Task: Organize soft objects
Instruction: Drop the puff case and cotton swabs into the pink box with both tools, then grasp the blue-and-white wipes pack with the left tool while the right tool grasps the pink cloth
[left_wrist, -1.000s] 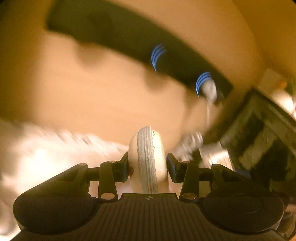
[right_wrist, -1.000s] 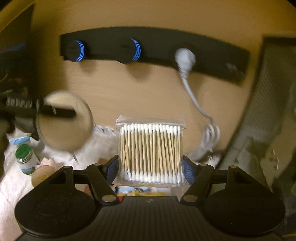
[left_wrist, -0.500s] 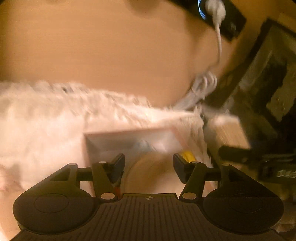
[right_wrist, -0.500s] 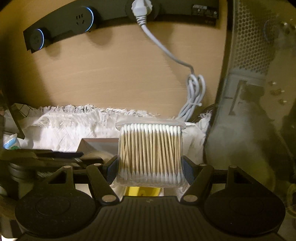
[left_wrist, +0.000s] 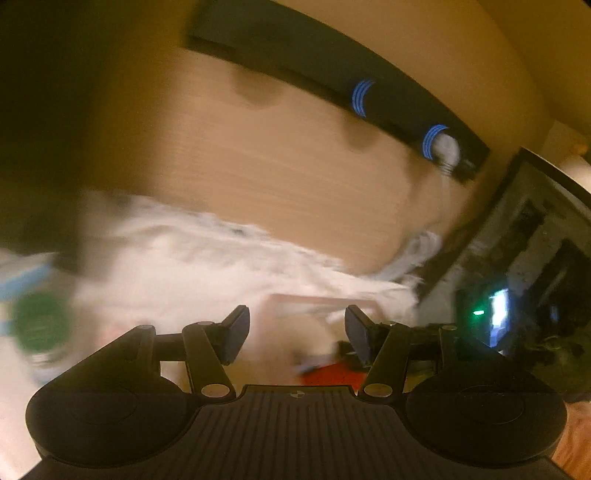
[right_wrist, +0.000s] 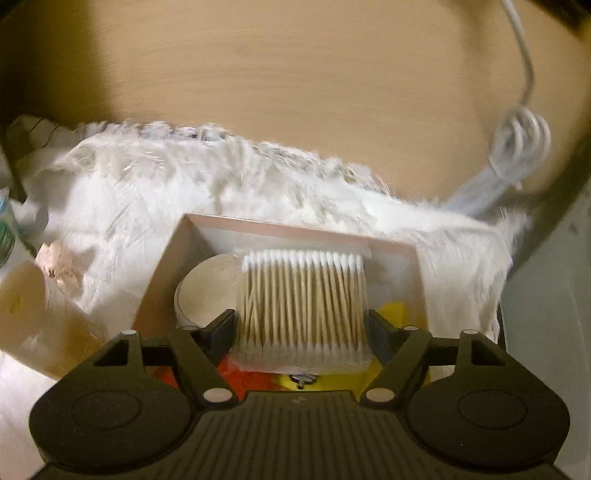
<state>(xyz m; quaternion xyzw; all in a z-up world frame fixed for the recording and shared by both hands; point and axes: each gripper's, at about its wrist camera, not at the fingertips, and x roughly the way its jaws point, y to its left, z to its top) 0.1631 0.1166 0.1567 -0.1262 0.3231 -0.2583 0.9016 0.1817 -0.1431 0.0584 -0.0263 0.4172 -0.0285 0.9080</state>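
Right wrist view: your right tool (right_wrist: 301, 332) pinches a clear bag of cotton swabs (right_wrist: 303, 302) btwn both fingers, swabs upright, white tips top & bottom. The bag hangs over a pink-rimmed box (right_wrist: 388, 245), which sits on a white fluffy cloth (right_wrist: 147, 184) spread on the wooden surface (right_wrist: 295, 81). Inside the box, just left of the bag, lies a round cream pouch (right_wrist: 205, 291); yellow & red items show under the bag, too hidden to name. A coiled white cable (right_wrist: 517, 147) rests on the surface at right, near the cloth's far corner. At far left edge, a small pinkish object and a pale round one lie on the cloth, both blurred.

Left wrist view (heavy motion blur): your left tool (left_wrist: 295, 332) is spread wide w/ nothing btwn its fingers. Ahead of it you see the same box (left_wrist: 321, 299) rim and cloth (left_wrist: 184, 266). A black power strip (left_wrist: 332, 85) w/ blue-ringed sockets runs along the back of the surface (left_wrist: 277, 166), a white plug (left_wrist: 447, 147) seated at its right end. A green-capped bottle (left_wrist: 40, 325) stands at left, blurred. Dark equipment w/ a green light fills the right side; details cannot be told.
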